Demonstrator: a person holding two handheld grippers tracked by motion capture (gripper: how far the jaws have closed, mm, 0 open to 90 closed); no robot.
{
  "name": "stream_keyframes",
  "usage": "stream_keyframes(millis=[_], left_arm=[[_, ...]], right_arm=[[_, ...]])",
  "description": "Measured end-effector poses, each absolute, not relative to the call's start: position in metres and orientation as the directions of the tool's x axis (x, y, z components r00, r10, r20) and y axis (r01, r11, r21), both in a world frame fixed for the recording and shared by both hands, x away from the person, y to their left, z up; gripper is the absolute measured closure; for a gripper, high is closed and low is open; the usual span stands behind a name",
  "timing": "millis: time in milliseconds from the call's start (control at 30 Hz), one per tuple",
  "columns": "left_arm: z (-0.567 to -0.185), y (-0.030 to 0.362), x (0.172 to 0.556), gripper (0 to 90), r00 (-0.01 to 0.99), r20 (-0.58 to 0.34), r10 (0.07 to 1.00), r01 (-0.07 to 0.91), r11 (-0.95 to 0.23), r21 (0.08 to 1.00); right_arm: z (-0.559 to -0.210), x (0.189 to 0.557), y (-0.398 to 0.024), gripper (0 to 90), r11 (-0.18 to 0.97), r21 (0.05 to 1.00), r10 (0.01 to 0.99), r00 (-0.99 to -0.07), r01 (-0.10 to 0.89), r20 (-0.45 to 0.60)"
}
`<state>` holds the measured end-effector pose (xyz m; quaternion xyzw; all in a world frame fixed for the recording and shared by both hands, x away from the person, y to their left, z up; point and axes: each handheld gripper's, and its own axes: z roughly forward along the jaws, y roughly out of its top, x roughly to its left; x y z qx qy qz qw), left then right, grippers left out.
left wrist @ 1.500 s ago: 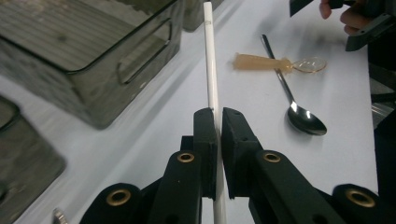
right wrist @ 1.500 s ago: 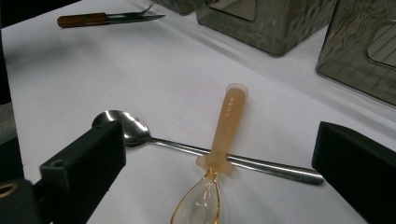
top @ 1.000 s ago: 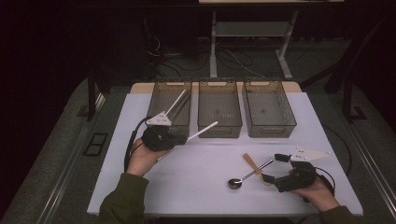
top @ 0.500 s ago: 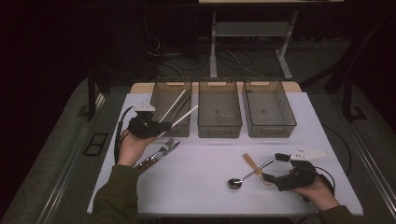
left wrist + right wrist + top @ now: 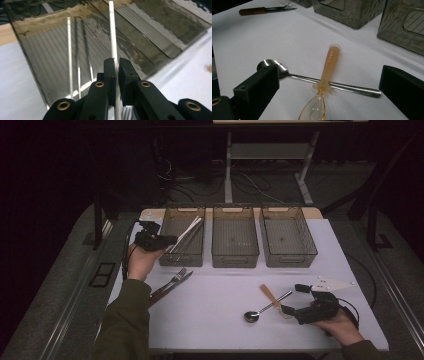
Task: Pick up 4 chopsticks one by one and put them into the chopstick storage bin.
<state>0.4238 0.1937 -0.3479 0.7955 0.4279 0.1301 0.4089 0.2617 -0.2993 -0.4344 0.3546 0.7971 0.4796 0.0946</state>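
My left gripper [image 5: 167, 240] is shut on a white chopstick [image 5: 189, 232], whose far end reaches over the left bin [image 5: 182, 258]. In the left gripper view the jaws [image 5: 117, 62] pinch the chopstick [image 5: 113, 32] above the bin's ribbed floor, where another pale chopstick [image 5: 69, 50] lies. My right gripper [image 5: 295, 299] rests open at the table's front right. Between its wide jaws [image 5: 332, 82] an amber plastic spoon [image 5: 329, 67] lies across a metal spoon [image 5: 294, 76], and neither jaw touches them.
Three smoky clear bins stand in a row at the back: left, middle [image 5: 235, 257] and right [image 5: 290, 260]. A fork and knife with brown handles [image 5: 172, 282] lie on the white table [image 5: 215, 320] at front left.
My left hand has carried the chopstick away from the table's middle, back and to the left, up to the left bin. The fork and knife now show. The right hand stayed put.
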Motion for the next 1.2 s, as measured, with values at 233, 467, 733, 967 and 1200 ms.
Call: stream_keyframes(millis=[233,467,733,967,1200], left_arm=[[-0.346,0.193,0.448,84.0,0.556,-0.143,0.819,0.586,-0.264,0.766],[-0.349,0.181,0.474,83.9,0.533,-0.104,0.840,0.615,-0.299,0.730],[-0.352,0.168,0.496,83.9,0.495,-0.077,0.866,0.644,-0.306,0.701],[-0.362,0.154,0.510,83.9,0.491,-0.046,0.870,0.663,-0.339,0.667],[-0.375,0.140,0.515,83.6,0.500,-0.028,0.865,0.682,-0.374,0.629]], right_arm=[[-0.434,0.261,-0.300,2.8,0.283,0.833,0.656,-0.730,0.475,0.193],[-0.433,0.261,-0.300,2.8,0.281,0.835,0.654,-0.731,0.473,0.194],[-0.433,0.260,-0.302,2.8,0.267,0.839,0.653,-0.729,0.474,0.204],[-0.432,0.260,-0.302,2.8,0.264,0.841,0.651,-0.731,0.472,0.206],[-0.432,0.260,-0.302,2.8,0.262,0.841,0.649,-0.732,0.473,0.209]])
